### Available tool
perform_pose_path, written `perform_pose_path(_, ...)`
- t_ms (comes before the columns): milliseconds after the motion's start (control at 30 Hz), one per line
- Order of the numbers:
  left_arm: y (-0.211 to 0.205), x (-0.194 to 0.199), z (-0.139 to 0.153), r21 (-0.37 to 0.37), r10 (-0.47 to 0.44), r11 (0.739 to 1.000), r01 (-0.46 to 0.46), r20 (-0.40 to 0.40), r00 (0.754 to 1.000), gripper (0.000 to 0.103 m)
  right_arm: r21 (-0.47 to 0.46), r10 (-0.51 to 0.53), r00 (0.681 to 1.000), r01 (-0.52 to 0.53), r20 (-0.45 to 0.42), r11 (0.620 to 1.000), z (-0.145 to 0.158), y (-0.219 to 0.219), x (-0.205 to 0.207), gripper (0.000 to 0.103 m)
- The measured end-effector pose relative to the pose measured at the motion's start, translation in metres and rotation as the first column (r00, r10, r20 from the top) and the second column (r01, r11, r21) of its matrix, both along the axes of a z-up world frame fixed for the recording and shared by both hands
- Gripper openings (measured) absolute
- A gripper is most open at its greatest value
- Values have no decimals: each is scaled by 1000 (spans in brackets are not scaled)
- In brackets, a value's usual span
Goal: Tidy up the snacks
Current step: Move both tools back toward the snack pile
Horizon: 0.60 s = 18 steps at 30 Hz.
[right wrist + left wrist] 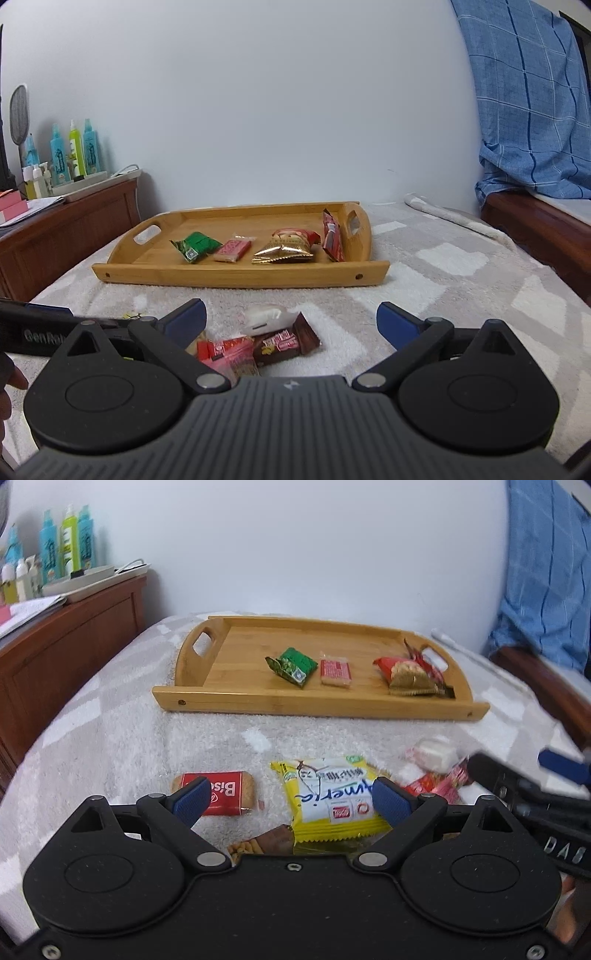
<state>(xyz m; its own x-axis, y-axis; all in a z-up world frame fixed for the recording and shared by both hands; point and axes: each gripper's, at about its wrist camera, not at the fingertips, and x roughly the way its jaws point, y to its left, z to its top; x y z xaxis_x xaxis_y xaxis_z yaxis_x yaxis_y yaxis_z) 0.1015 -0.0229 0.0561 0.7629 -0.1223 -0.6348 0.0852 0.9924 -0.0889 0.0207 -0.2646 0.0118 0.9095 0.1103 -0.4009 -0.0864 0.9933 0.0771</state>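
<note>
A bamboo tray (258, 701) (236, 276) lies on the bed, holding a green packet (293, 665) (197, 246), a pink-red bar (335, 672) (233, 249), a gold-red cracker pack (408, 675) (288, 247) and a red packet (332, 242). My left gripper (291, 803) is open above a yellow packet (332, 797), with a red biscuit pack (218, 794) by its left finger and a brown packet (266, 843) below. My right gripper (291, 321) is open over a brown chocolate bar (286, 343), red-pink sweets (229, 352) and a white sweet (266, 317). The right gripper shows blurred at the left wrist view's right edge (524, 786).
A grey-white towel (110, 738) (443, 295) covers the bed. A wooden cabinet (66, 642) (62, 229) with bottles (66, 542) stands at the left. A blue checked cloth (524, 103) hangs over a wooden board (535, 225) at the right. A white wall is behind.
</note>
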Motion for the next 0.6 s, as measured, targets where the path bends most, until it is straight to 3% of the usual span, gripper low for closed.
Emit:
perform_pose_path(100, 3, 1, 3, -31, 5, 1000, -5, -1, 1000, 94, 10, -3, 999, 4, -33, 1000, -2, -4, -2, 103)
perform_pose_path(367, -7, 3, 3, -25, -36, 999, 36, -12, 999, 94, 35, 29, 992, -25, -126, 999, -15, -2, -8, 103)
perform_pose_path(600, -22, 11, -4, 11, -58, 998, 58, -42, 997, 94, -102, 102, 988, -114, -118, 988, -21, 28, -13, 98)
